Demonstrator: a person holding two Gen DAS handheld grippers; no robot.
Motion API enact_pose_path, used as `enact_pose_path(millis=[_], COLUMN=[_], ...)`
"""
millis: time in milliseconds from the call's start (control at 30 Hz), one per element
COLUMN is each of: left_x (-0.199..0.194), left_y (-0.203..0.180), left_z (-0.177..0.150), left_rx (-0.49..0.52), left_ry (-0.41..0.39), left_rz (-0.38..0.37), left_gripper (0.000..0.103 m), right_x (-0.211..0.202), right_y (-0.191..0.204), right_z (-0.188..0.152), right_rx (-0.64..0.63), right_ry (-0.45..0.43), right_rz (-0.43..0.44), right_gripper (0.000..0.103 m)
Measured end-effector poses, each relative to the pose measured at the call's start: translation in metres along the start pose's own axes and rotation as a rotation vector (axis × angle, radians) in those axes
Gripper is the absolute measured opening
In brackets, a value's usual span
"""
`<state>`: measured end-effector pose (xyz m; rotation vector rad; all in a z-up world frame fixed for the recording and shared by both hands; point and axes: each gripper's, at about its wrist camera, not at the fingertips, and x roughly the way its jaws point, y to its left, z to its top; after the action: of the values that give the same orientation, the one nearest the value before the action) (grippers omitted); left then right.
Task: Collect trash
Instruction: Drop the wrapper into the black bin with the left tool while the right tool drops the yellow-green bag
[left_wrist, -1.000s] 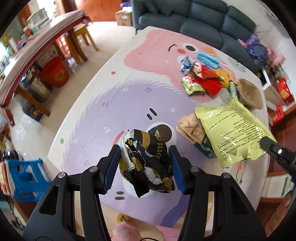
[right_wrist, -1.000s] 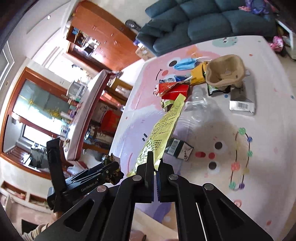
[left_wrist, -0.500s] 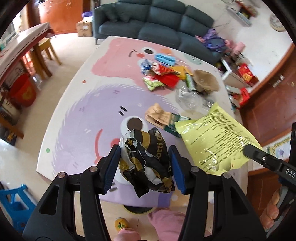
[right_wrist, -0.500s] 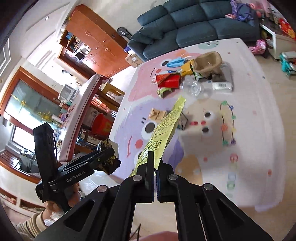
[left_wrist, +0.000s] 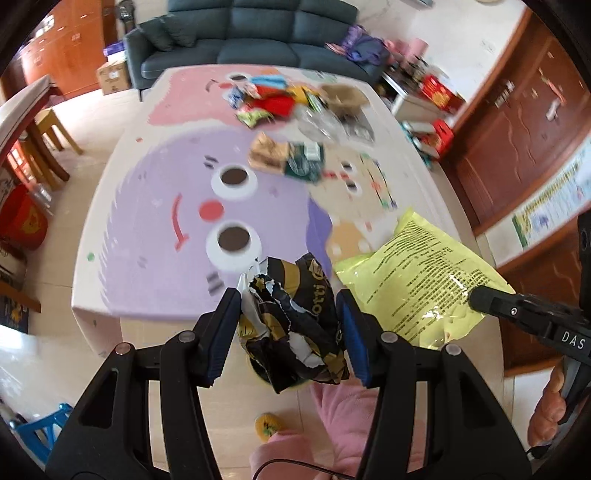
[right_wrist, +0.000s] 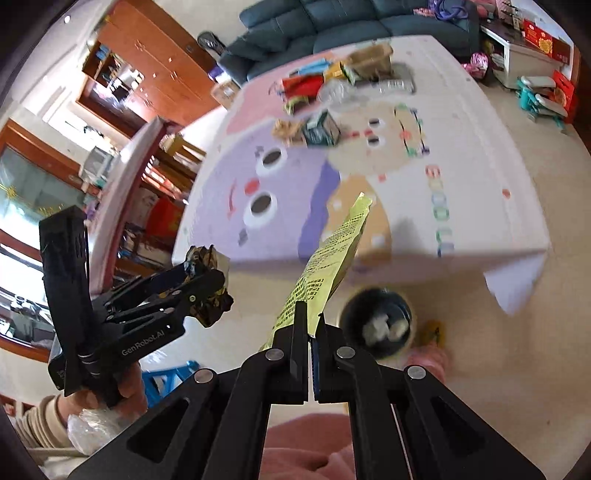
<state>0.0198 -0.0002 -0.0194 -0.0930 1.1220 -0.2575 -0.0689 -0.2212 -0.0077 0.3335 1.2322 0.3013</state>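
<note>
**Two wrappers lifted, bin below the near edge**

While both hands hang off the near edge of the worktop (left_wrist: 122, 192), I keep the left claw (left_wrist: 286, 326) clamped on the crumpled black-and-gold wrapper (left_wrist: 295, 325) and the right claw (right_wrist: 310, 347) pinched together on a corner of the yellow bag (right_wrist: 332, 258), so it dangles free. The dark bin (right_wrist: 376, 325) sits on the floor just below, to the right. The remaining trash pile (left_wrist: 288, 99) lies at the far end; open floor around the bin leaves room.

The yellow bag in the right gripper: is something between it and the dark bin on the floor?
Nothing visible blocks it. The yellow bag hangs in open air over the table edge, and the bin stands uncovered on the floor below, beside the right gripper.
</note>
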Motion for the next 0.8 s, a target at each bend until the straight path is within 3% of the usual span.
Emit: enact_pose_path(millis=[200, 400, 567, 800], left_x=[0.012, 0.028, 0.06, 0.152], left_y=[-0.016, -0.023, -0.018, -0.006], left_z=[-0.044, -0.072, -0.093, -0.137], left_rx=[0.052, 0.06, 0.037, -0.008], left_ry=[0.073, 0.128, 0.182, 0.277], left_rz=[-0.004, 0.007, 0.037, 0.082], left_gripper=[0.05, 0.05, 0.05, 0.051], right_x=[0.019, 0.065, 0.132, 0.251], right_y=[0.003, -0.001, -0.021, -0.08], right_z=[-0.024, -0.033, -0.054, -0.089], right_rx=[-0.017, -0.061, -0.104, -0.033], right_ry=[0.075, 0.152, 0.23, 0.311], right_rz=[-0.029, -0.055, -0.085, -0.08], right_gripper=[0.002, 0.002, 0.002, 0.002])
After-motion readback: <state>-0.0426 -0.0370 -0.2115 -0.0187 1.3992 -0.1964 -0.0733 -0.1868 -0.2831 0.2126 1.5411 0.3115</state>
